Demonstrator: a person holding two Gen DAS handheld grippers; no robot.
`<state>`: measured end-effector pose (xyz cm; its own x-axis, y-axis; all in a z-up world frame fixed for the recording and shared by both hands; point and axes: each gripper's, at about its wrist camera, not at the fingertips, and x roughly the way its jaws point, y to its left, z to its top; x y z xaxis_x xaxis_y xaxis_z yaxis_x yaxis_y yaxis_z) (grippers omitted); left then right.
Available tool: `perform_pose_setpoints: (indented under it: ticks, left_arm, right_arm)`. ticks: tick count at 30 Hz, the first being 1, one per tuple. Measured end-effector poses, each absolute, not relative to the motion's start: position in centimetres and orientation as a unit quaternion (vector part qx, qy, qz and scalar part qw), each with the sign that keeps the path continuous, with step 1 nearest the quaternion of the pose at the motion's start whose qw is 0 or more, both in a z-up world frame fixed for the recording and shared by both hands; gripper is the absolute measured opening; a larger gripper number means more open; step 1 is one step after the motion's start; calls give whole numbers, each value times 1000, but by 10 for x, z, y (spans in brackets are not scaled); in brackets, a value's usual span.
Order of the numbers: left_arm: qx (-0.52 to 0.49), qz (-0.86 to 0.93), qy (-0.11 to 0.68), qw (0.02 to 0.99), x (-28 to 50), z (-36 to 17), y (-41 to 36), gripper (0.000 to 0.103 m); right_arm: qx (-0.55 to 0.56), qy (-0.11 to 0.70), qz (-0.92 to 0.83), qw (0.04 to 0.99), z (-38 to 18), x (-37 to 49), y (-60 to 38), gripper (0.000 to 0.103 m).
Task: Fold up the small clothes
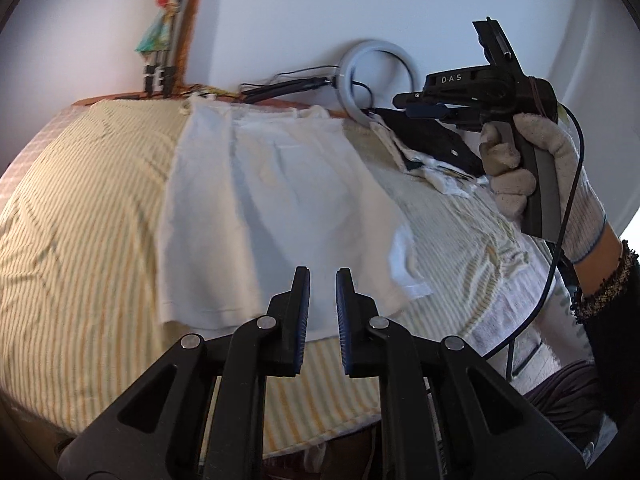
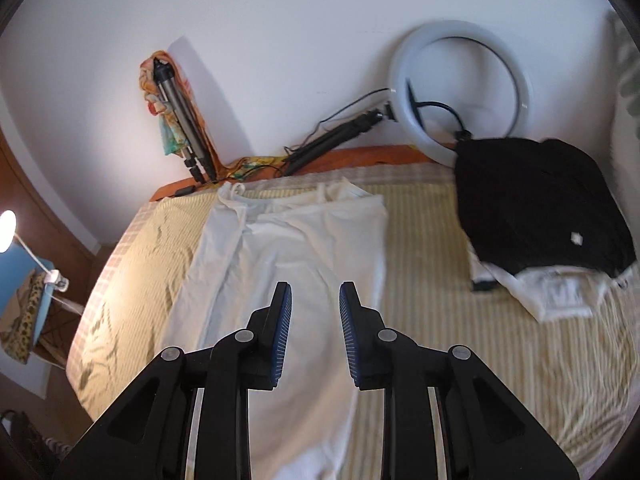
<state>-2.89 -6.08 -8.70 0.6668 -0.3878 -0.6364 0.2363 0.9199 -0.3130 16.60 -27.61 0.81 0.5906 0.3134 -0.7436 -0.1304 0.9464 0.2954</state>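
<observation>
My left gripper (image 1: 322,300) fingers apart and empty over the near hem of the white garment (image 1: 280,200), my right gripper (image 2: 314,320) likewise parted, garment spread flat ahead of both, dark folded pile (image 2: 540,208) off right of my right fingers
</observation>
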Motion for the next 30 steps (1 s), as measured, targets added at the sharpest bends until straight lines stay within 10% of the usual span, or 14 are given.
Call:
perform_pose_setpoints:
  ticks: [13,17,30]
  left_arm:
    - [19,-280,410,868,-17,-111,-191,13]
    - [54,-266,422,865,-6,-126,-216,34]
    - [121,-206,429,871,20,-149,-239,24]
  right_arm:
    - [180,413,93,888,-3,121,-363,35]
    - [193,428,81,879,-22,132,-381,35]
    - [275,431,94,855,-69,175,-398,35]
